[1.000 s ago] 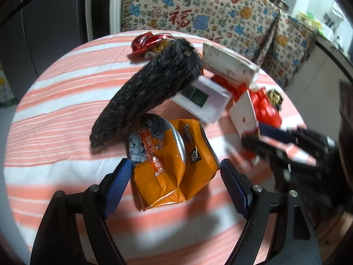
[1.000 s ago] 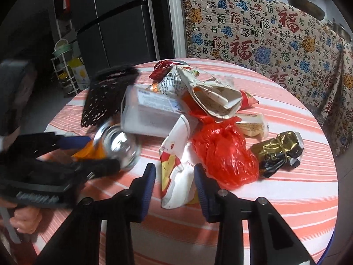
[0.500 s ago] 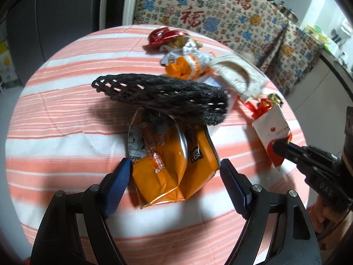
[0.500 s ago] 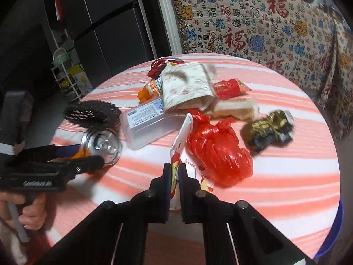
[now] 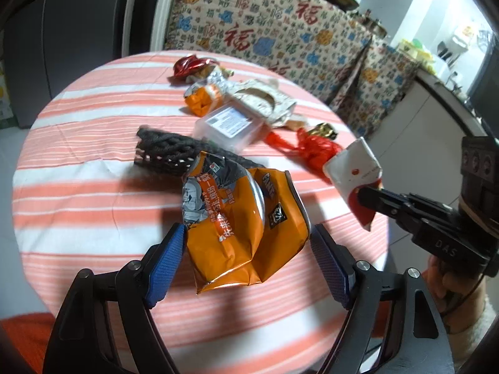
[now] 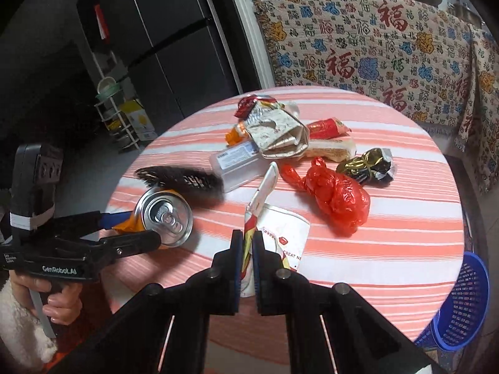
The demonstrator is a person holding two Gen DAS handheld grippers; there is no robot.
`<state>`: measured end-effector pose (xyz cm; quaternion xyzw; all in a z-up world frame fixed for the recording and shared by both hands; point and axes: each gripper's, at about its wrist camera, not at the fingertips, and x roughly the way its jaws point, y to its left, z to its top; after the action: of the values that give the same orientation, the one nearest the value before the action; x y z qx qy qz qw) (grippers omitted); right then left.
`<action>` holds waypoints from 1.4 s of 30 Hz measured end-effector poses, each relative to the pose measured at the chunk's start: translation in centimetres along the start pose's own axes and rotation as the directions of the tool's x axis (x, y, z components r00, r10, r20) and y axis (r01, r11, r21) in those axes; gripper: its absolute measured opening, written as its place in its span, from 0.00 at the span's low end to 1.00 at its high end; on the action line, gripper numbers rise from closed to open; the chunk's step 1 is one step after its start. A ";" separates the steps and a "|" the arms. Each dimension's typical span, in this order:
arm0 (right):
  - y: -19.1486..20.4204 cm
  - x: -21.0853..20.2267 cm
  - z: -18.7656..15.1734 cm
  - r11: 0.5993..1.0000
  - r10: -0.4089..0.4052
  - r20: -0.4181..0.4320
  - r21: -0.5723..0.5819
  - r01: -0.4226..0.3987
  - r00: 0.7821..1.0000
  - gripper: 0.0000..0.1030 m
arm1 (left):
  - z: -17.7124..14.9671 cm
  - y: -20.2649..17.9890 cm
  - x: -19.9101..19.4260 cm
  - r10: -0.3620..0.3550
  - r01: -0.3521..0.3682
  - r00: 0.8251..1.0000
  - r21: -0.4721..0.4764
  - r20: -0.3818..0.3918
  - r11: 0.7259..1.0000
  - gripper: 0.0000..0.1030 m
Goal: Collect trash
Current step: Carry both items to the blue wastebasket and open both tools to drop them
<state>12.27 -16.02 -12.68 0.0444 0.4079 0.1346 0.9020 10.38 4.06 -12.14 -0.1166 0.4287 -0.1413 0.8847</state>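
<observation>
Trash sits on the striped bench (image 6: pixel 389 224). Right tool (image 6: pixel 247 258) pinches a squashed paper cup (image 6: pixel 280 233) (white and red). Left tool (image 5: pixel 246 252) hugs an orange can (image 5: pixel 243 218), pads wide.

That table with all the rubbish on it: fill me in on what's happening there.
A person is clearing trash off a round striped table with a handheld gripper in each hand. The left gripper holds a crushed orange can between its pads. The right gripper is shut on a flattened white paper cup. A red plastic bag, wrappers, a clear plastic box and a black foam net lie on the cloth. A blue basket stands beside the table.
</observation>
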 end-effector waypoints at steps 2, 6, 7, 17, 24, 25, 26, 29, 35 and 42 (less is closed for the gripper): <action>0.1 -0.6 0.0 1.000 -0.001 0.006 -0.007 0.001 1.000 0.06 | -0.3 -0.2 -0.7 -0.029 0.030 1.000 -0.024 0.008 0.999 0.79; -0.3 -1.6 -0.1 1.000 -0.014 0.022 -0.012 0.014 1.000 0.06 | -0.3 -1.1 -1.7 -0.046 0.047 0.999 -0.034 0.027 0.998 0.79; -0.3 -1.8 -0.1 1.000 -0.014 0.027 -0.012 0.015 1.000 0.06 | -0.4 -1.4 -1.8 -0.043 0.044 0.999 -0.029 0.030 0.999 0.79; -3.8 -5.1 0.0 0.998 -0.052 0.073 0.027 0.050 0.996 0.06 | 2.8 -8.4 0.8 -0.071 0.068 0.997 0.103 0.023 0.992 0.79; -11.9 -10.3 0.3 0.977 -0.200 0.102 0.099 0.190 0.974 0.06 | 6.2 -18.0 5.1 -0.176 0.169 0.984 0.240 0.010 0.956 0.79; -13.3 -11.1 0.2 0.970 -0.227 0.101 0.109 0.216 0.969 0.06 | 6.4 -19.1 5.7 -0.194 0.187 0.981 0.245 0.005 0.951 0.79; -14.5 -11.8 0.3 0.964 -0.248 0.099 0.122 0.236 0.964 0.06 | 6.9 -20.7 6.7 -0.220 0.213 0.976 0.253 -0.004 0.944 0.79; -18.5 -14.1 0.0 0.941 -0.315 0.088 0.161 0.299 0.945 0.06 | 7.6 -24.8 9.4 -0.274 0.272 0.961 0.274 -0.033 0.923 0.79; -27.8 -16.5 -1.3 0.892 -0.373 0.017 0.279 0.354 0.928 0.06 | 7.5 -32.0 16.0 -0.311 0.328 0.945 0.316 -0.104 0.890 0.79; -35.1 -15.9 -3.0 0.849 -0.362 -0.034 0.402 0.344 0.932 0.06 | 5.9 -37.7 22.5 -0.287 0.329 0.944 0.375 -0.164 0.867 0.79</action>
<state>7.24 -54.22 -9.81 0.1554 0.4082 -0.1208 0.8914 22.72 -38.48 -12.58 0.0060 0.4119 -0.3705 0.8325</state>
